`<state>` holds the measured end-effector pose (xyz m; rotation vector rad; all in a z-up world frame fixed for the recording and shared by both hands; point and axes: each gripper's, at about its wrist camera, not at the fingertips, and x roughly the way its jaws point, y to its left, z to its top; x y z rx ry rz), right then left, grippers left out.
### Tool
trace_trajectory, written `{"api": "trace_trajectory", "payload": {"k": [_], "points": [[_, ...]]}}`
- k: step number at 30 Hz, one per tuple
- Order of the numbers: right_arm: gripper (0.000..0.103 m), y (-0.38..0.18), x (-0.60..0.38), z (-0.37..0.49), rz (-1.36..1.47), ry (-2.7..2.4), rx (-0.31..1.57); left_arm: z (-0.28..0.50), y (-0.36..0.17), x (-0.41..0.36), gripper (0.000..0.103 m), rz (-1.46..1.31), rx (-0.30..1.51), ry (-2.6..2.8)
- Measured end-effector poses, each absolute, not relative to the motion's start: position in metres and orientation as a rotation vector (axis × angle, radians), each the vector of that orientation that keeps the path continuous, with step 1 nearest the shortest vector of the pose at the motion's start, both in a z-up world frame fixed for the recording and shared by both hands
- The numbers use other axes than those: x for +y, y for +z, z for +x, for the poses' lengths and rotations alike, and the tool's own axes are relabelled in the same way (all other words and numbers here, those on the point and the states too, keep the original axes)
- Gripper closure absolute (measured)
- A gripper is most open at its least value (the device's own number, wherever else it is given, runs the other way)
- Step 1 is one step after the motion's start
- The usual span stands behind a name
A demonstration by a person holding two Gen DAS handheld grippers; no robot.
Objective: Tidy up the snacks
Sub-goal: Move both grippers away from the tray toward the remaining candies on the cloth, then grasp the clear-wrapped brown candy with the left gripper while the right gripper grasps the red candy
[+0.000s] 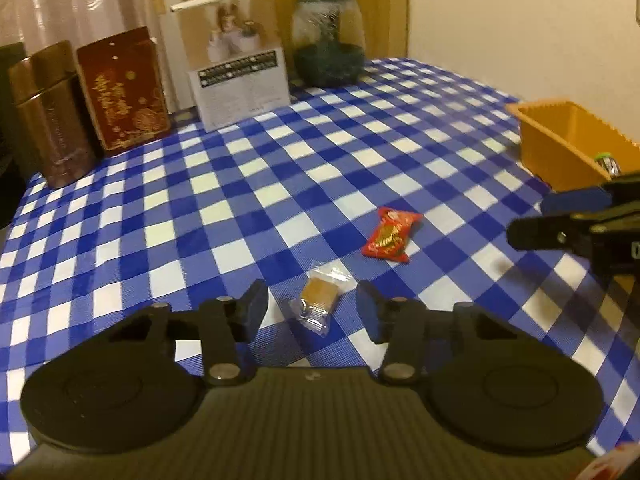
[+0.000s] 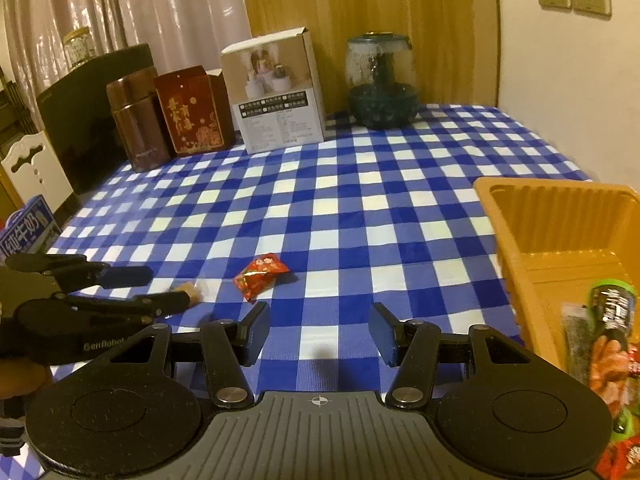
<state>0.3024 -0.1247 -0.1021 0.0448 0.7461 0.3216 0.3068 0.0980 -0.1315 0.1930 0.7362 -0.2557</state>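
Note:
A small clear packet with a brown biscuit [image 1: 320, 300] lies on the blue-checked tablecloth between the pads of my left gripper [image 1: 314, 312]. The pads stand apart from it on both sides, so that gripper is open. Just beyond lies a red snack packet [image 1: 390, 234] [image 2: 260, 274]. My right gripper [image 2: 320, 332] hovers open over bare cloth with nothing between its fingers, short of the red packet. To its right stands an orange basket [image 2: 540, 196] [image 1: 568, 140] holding several wrapped snacks [image 2: 608, 320]. The left gripper [image 2: 160, 290] shows at the left of the right wrist view, around the biscuit packet [image 2: 192, 290].
Along the table's far edge stand a brown tin [image 2: 138, 128], a red tin [image 2: 192, 112], a white carton box [image 2: 280, 100] and a glass jar [image 2: 380, 84]. A blue milk carton [image 2: 24, 232] sits off the left edge. A wall bounds the right side.

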Motion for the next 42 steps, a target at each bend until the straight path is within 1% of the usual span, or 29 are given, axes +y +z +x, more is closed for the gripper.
{"api": "trace_trajectory", "payload": {"k": [9,11,12,15,42], "points": [[0.048,-0.116,-0.107,0.318,0.016,0.368,0.743,0.317,-0.145,0.095,0.058,0.223,0.752,-0.273],[0.048,-0.118,-0.102,0.32,0.006,0.381,0.737,0.319,-0.145,0.096,0.066,0.201,0.754,-0.275],[0.048,-0.12,-0.099,0.322,0.004,0.385,0.736,0.32,-0.145,0.097,0.074,0.186,0.756,-0.274],[0.048,-0.124,-0.089,0.326,0.011,0.4,0.737,0.32,-0.145,0.098,0.083,0.16,0.761,-0.269],[0.049,-0.142,-0.052,0.353,-0.001,0.405,0.746,0.322,-0.138,0.128,0.084,0.019,0.776,-0.104]]}}
